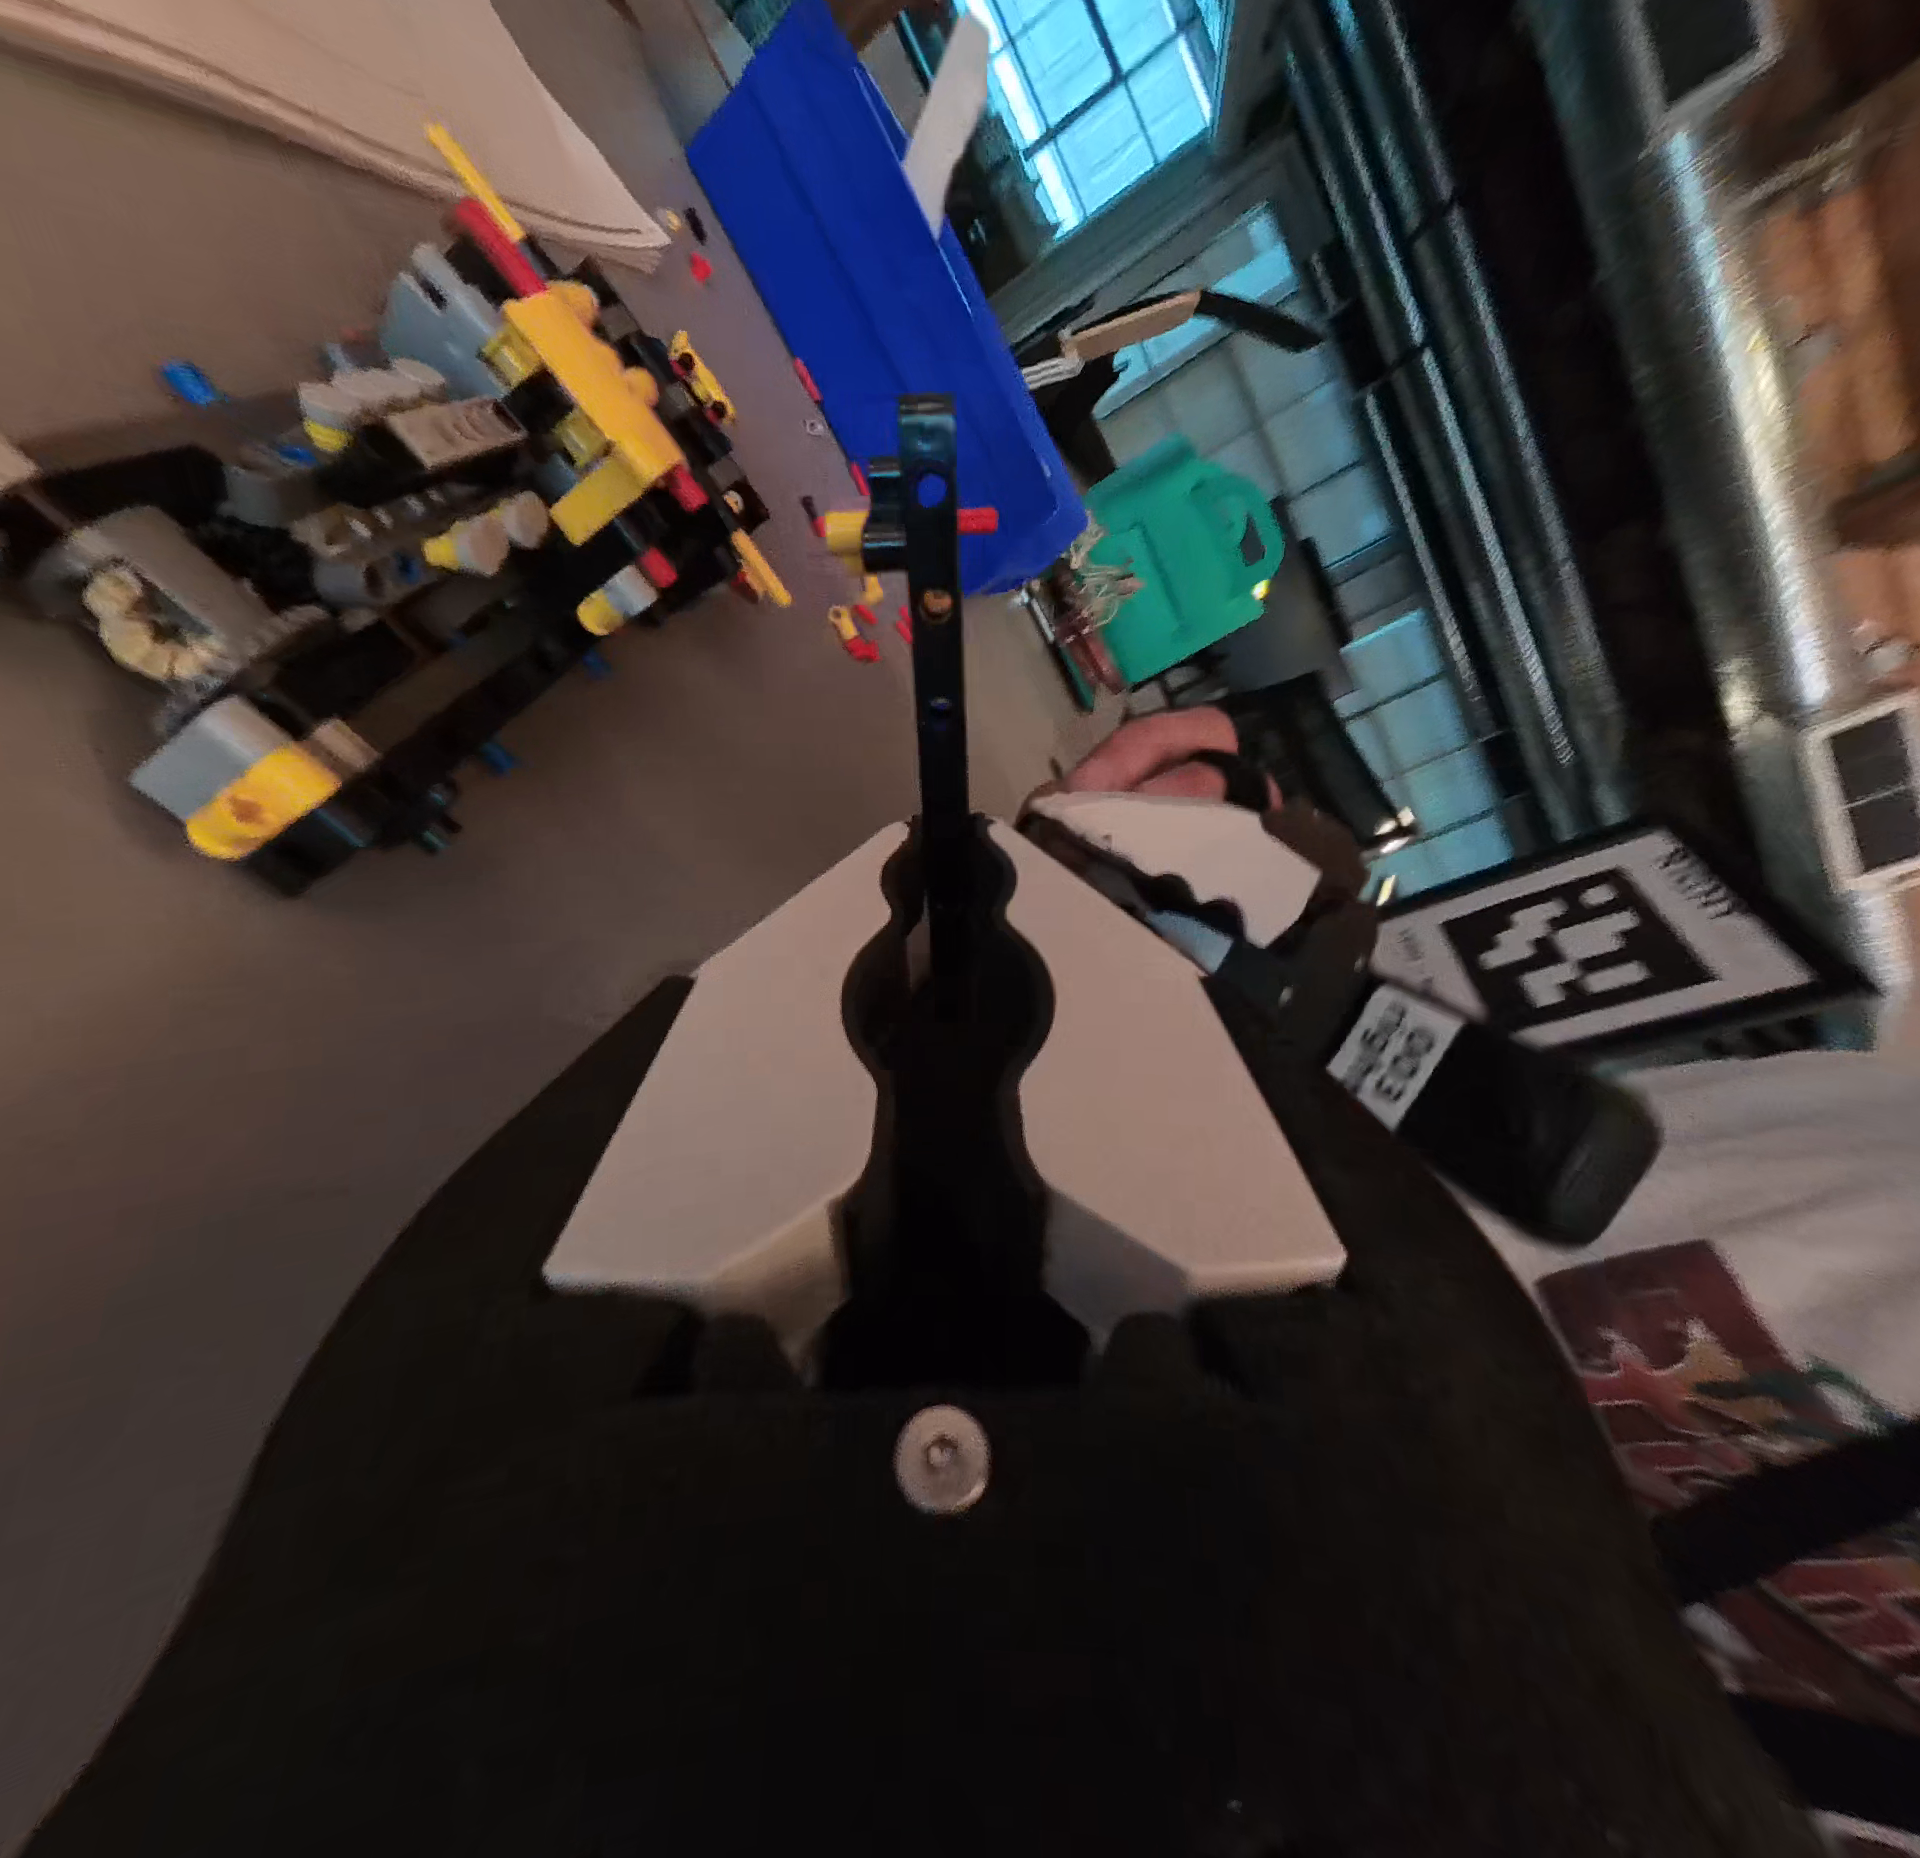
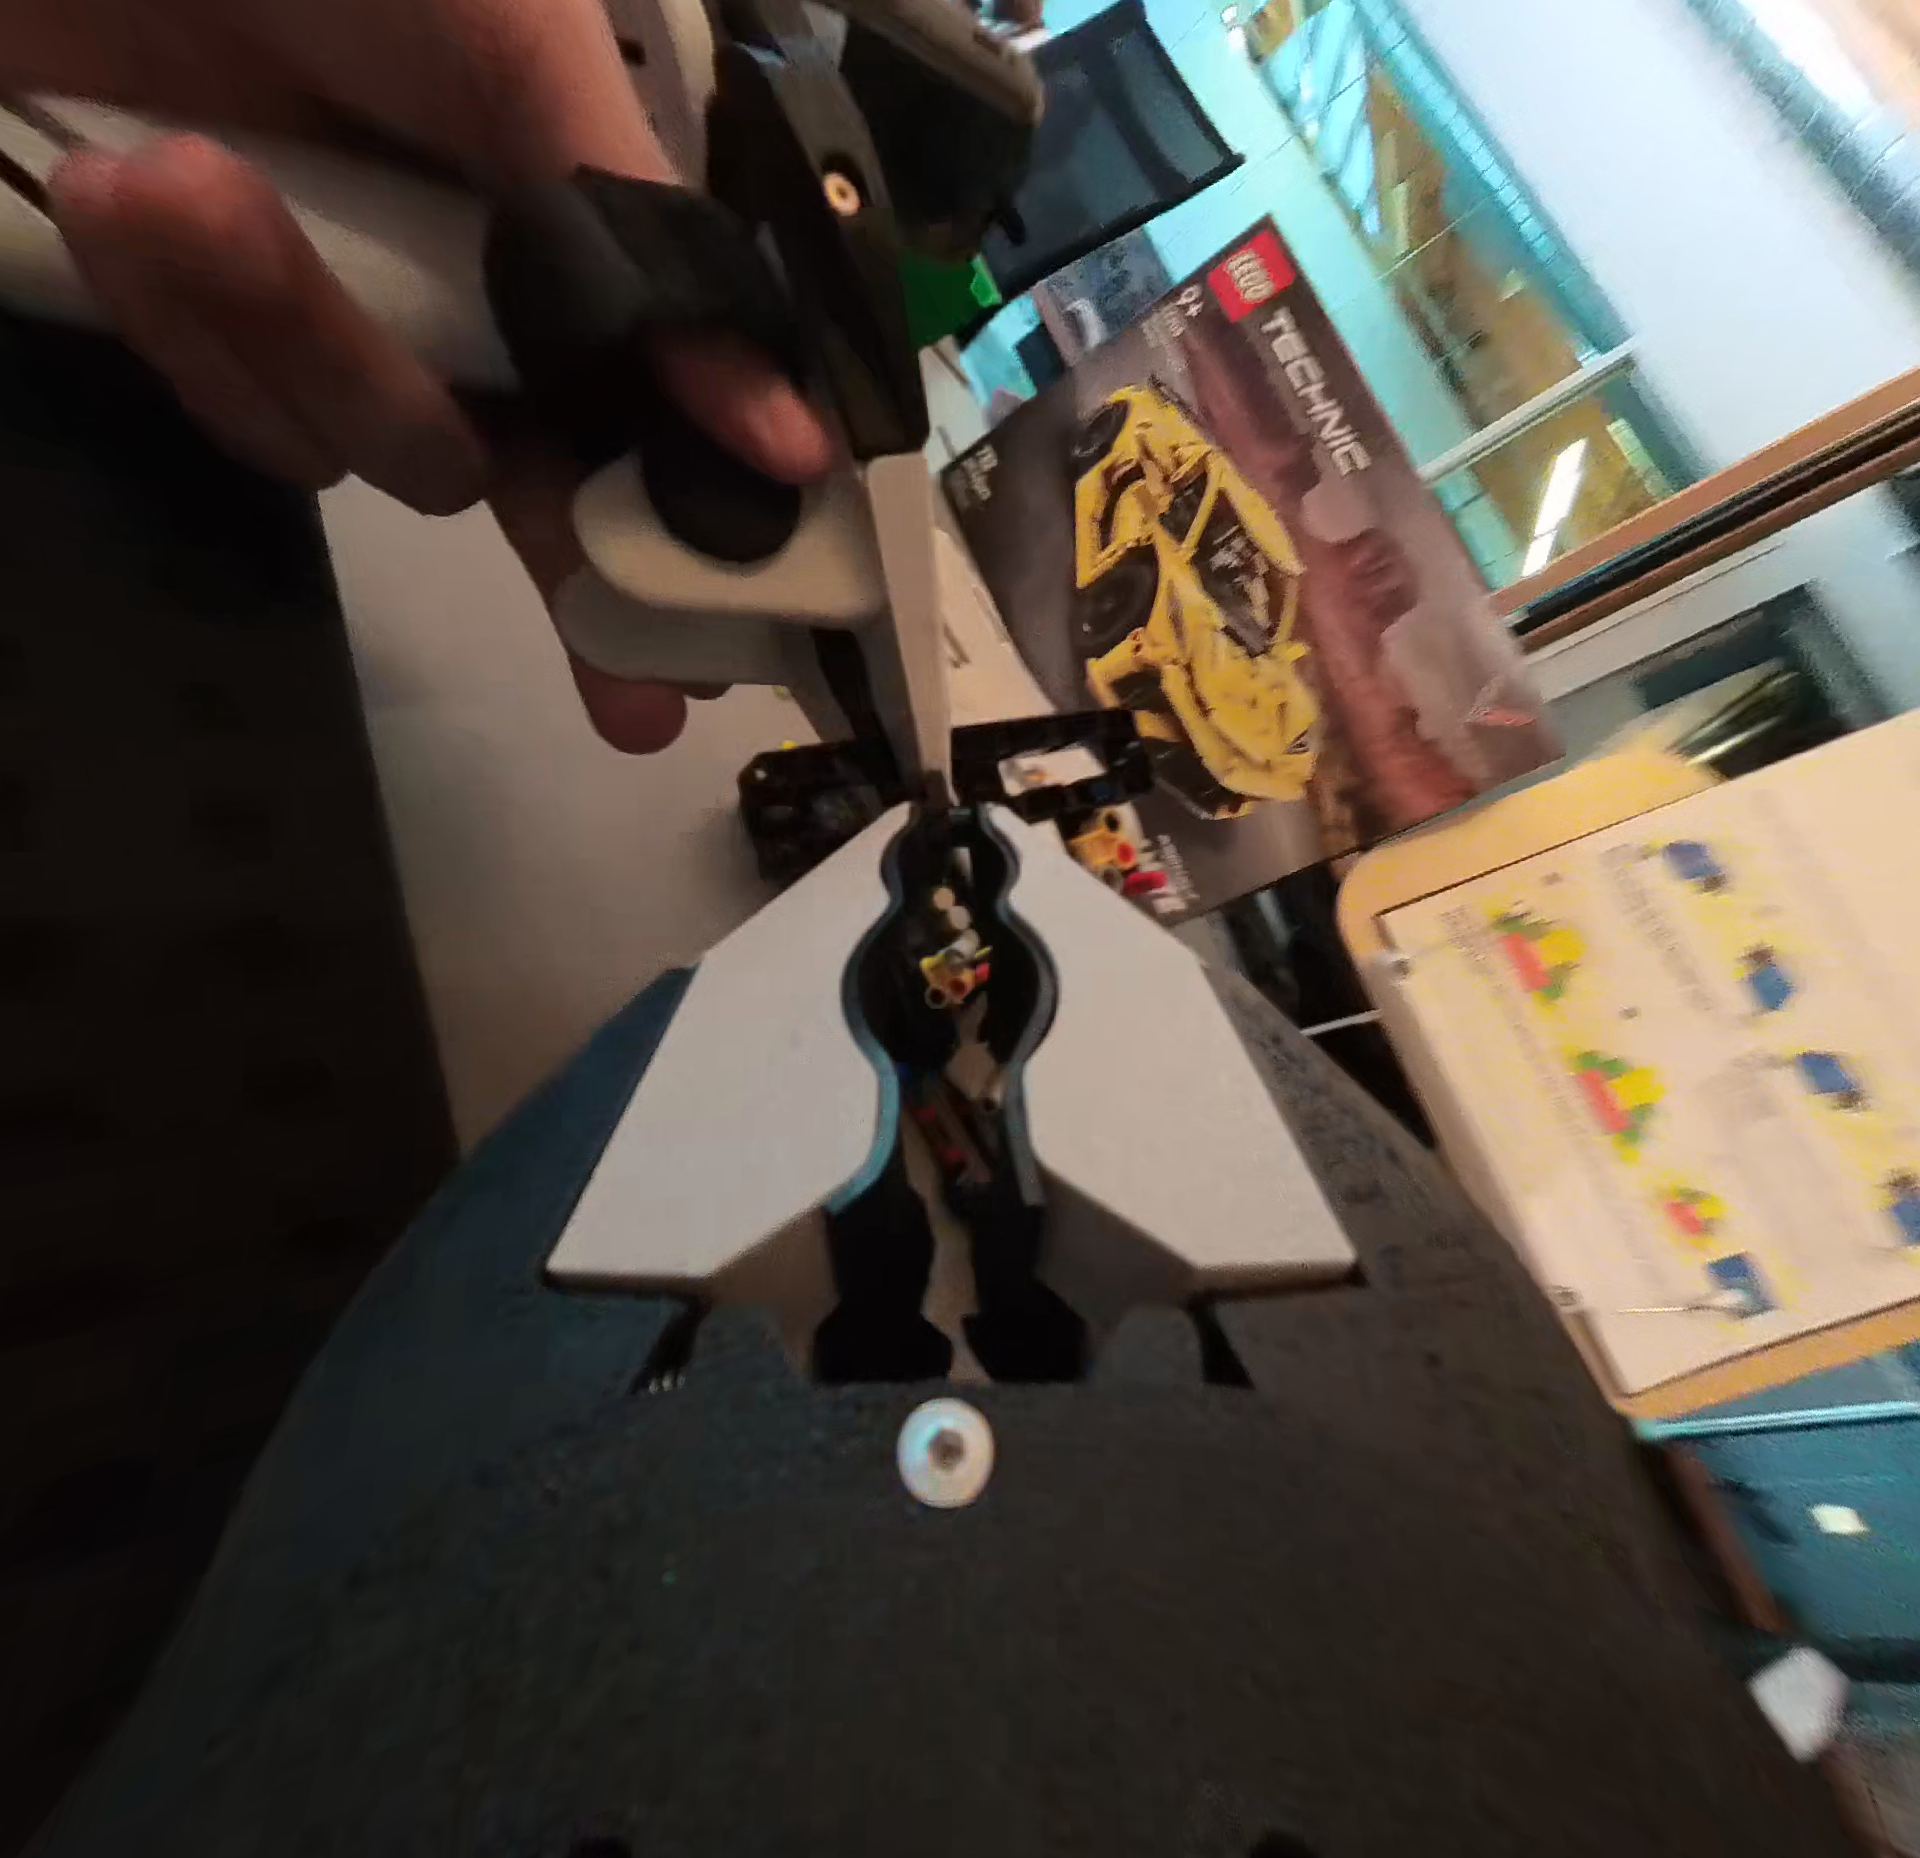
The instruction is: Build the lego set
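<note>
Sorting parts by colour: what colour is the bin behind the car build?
Blue; the bin shows best in the left wrist view.

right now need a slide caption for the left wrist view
Left gripper clamps a black lego beam upright, with the half-built yellow-and-black model and blue bin on the table beyond.

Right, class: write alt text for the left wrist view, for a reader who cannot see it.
The left gripper is shut on a long black Lego beam carrying a yellow and red connector piece near its far end. Beyond it on the grey table sit a partly built yellow, black and grey Lego chassis, scattered small pieces and a blue bin.
</note>
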